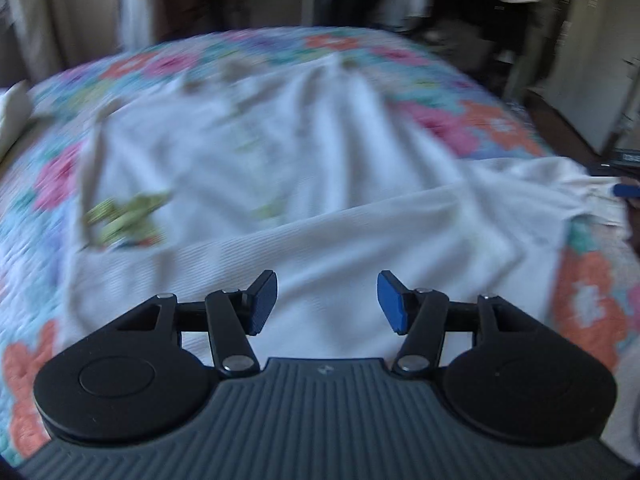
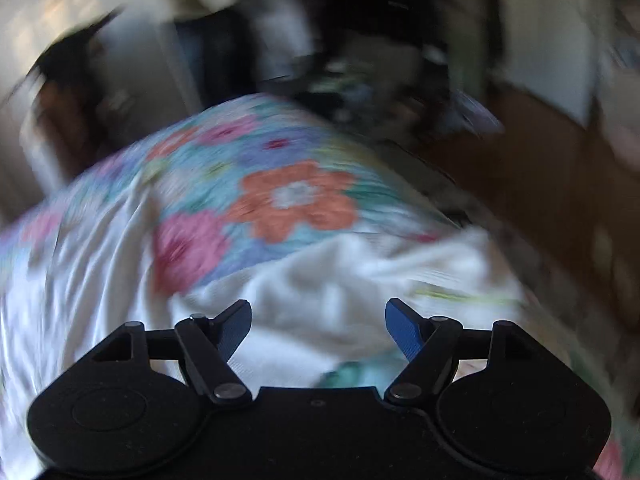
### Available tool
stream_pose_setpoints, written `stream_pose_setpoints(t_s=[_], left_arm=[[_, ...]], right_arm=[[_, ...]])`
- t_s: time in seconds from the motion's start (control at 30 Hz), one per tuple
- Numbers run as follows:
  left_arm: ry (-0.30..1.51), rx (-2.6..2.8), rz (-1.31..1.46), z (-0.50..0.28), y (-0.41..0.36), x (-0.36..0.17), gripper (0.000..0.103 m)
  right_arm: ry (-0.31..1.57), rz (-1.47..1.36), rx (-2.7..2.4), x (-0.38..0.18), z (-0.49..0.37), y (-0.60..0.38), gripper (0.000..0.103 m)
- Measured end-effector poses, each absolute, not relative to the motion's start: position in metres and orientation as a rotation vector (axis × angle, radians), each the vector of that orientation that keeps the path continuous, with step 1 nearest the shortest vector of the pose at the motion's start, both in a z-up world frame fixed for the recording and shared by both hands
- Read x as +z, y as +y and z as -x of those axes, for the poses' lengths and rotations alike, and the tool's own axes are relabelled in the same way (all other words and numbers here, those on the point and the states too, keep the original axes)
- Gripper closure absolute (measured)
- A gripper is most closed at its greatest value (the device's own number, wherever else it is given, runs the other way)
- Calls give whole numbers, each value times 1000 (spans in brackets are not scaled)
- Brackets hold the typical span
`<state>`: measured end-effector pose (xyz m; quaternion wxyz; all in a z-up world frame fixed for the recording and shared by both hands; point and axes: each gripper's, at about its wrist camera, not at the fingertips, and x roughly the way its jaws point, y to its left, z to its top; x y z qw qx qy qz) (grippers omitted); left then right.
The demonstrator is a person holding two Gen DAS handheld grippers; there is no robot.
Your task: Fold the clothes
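Two grippers hang over a bed covered with a floral quilt, both views smeared by blur. In the left wrist view the left gripper sits at the lower centre, its jaws spread apart with nothing between the blue pads; under and beyond them lies a white garment, spread across the middle of the frame with a folded band running toward the right edge and a green print at the left. In the right wrist view the right gripper fills the bottom, its jaws wide apart and empty, above a bunched white part of the garment at lower centre. An orange quilt flower sits mid-frame.
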<state>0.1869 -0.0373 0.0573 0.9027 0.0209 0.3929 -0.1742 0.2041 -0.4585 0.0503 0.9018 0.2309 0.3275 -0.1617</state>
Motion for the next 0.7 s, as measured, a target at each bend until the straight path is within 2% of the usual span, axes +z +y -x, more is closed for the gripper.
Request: stream_pose_setpoints(t_s=[0.27, 0.43, 0.63, 0.67, 0.7], left_arm=[[878, -553, -15, -211, -170, 38, 48], [957, -540, 61, -231, -210, 12, 48], [1004, -493, 71, -236, -219, -9, 48], [1009, -486, 74, -237, -218, -12, 48], [1012, -481, 80, -237, -216, -14, 48]], right_arm=[[647, -584, -359, 38, -180, -493, 25], [667, -749, -493, 16, -168, -529, 25], [733, -633, -593, -13, -183, -544, 25], [720, -638, -557, -15, -184, -545, 26], [701, -645, -516, -17, -184, -545, 38]])
